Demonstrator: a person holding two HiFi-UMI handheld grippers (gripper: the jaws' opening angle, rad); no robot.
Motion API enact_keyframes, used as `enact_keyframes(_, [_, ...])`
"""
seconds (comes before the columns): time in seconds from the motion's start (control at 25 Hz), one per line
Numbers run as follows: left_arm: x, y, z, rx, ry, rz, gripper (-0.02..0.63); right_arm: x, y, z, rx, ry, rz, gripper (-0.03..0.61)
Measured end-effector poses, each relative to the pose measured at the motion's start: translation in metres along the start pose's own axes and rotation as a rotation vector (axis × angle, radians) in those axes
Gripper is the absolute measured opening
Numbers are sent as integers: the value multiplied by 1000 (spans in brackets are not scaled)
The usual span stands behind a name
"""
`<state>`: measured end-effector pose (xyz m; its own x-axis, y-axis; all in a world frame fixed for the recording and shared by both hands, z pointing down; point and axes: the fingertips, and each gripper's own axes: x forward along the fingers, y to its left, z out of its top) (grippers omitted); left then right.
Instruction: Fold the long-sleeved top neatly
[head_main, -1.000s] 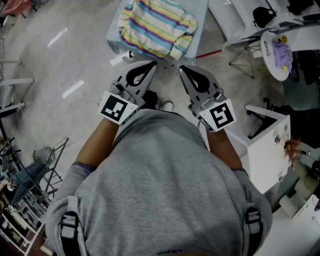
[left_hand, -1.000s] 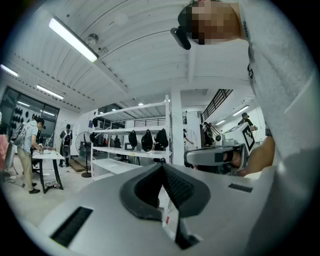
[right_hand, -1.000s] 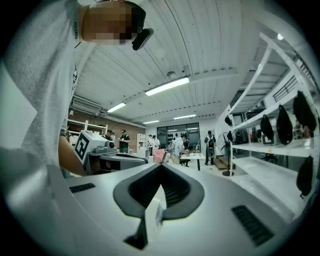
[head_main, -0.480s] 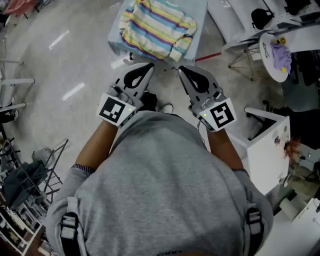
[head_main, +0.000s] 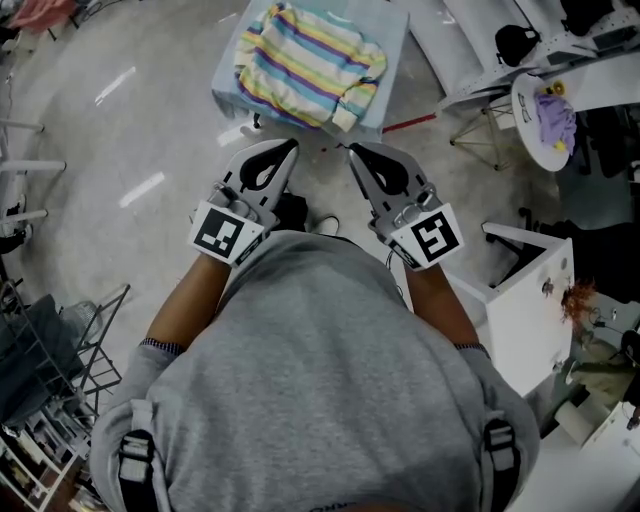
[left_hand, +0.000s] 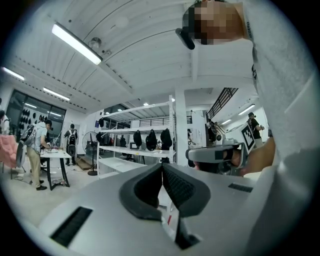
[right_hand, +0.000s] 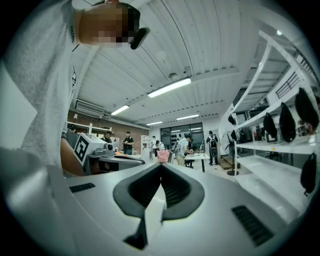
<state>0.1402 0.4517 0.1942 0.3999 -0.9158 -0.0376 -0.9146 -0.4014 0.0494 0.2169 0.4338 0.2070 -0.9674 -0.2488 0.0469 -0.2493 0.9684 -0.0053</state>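
A striped long-sleeved top (head_main: 305, 66) lies folded on a pale blue table (head_main: 390, 40) at the top of the head view. My left gripper (head_main: 291, 146) and my right gripper (head_main: 352, 149) are held side by side in front of the person's chest, short of the table's near edge, tips pointing toward it. Both are shut with nothing between the jaws. In the left gripper view the left gripper (left_hand: 162, 165) has its pads pressed together, and the right gripper (right_hand: 161, 166) looks the same in its own view. The top is out of sight in both gripper views.
White tables and a stand (head_main: 480, 75) sit at the upper right, a round white table (head_main: 535, 110) with a purple cloth beside them. A white cabinet (head_main: 525, 300) stands close on the right. A wire rack (head_main: 55, 360) is at the lower left. People stand at distant tables.
Both grippers have shifted slightly up and left in the head view as the view moved; the top and table sit a little further left. Jaws stay shut.
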Motion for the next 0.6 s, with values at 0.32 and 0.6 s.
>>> enact_keyframes(0.32, [0,-1,-3,0,5,17,53,-2,-6,-12,23,45,3,123])
enact_keyframes(0.6, [-3,6,-2,1,7,21,309,-2,-19,-13,40,56,-16,386])
